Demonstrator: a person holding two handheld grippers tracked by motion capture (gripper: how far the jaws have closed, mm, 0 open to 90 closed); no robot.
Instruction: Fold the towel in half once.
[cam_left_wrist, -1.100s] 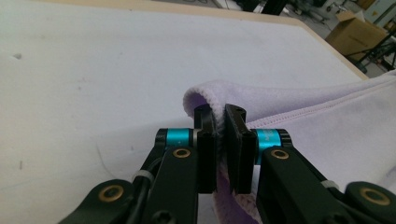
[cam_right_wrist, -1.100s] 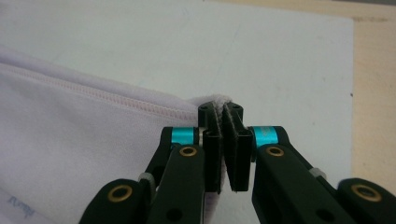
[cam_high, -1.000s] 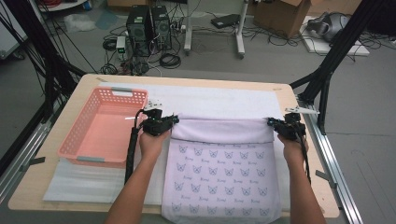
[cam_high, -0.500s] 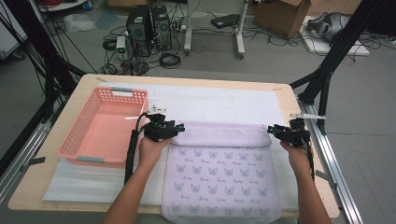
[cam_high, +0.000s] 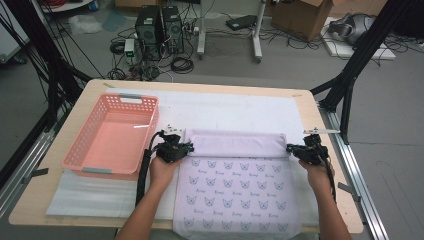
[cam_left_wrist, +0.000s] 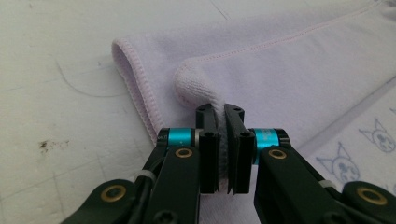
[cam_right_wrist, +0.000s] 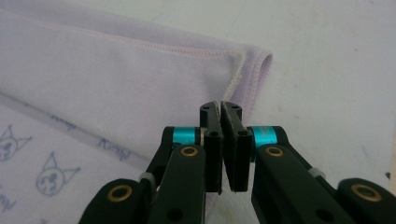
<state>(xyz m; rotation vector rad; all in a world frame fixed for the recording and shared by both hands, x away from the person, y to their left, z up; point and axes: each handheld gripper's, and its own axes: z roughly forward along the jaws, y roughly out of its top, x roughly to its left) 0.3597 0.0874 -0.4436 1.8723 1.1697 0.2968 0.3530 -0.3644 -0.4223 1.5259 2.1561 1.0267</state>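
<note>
A lavender towel (cam_high: 235, 195) printed with small cat faces lies flat on the table, reaching the near edge. Its far end is folded back toward me as a plain band (cam_high: 235, 144). At the band's left end, my left gripper (cam_high: 189, 146) has just closed, and it is shut on a pinched ridge of the towel (cam_left_wrist: 289, 70); cloth shows between the jaws of the left gripper (cam_left_wrist: 221, 112). My right gripper (cam_high: 289, 149) holds the band's right end. There the right gripper (cam_right_wrist: 221, 109) has just closed on the hemmed edge of the towel (cam_right_wrist: 116, 79).
A pink plastic basket (cam_high: 112, 135) stands empty at the left, close to my left hand. A white mat (cam_high: 235, 110) covers the wooden table (cam_high: 310, 107) under the towel. Black frame posts flank the table; computers and cables lie on the floor beyond.
Both hands have moved toward the near edge, and the folded band lies closer to me than before. The basket has not moved.
</note>
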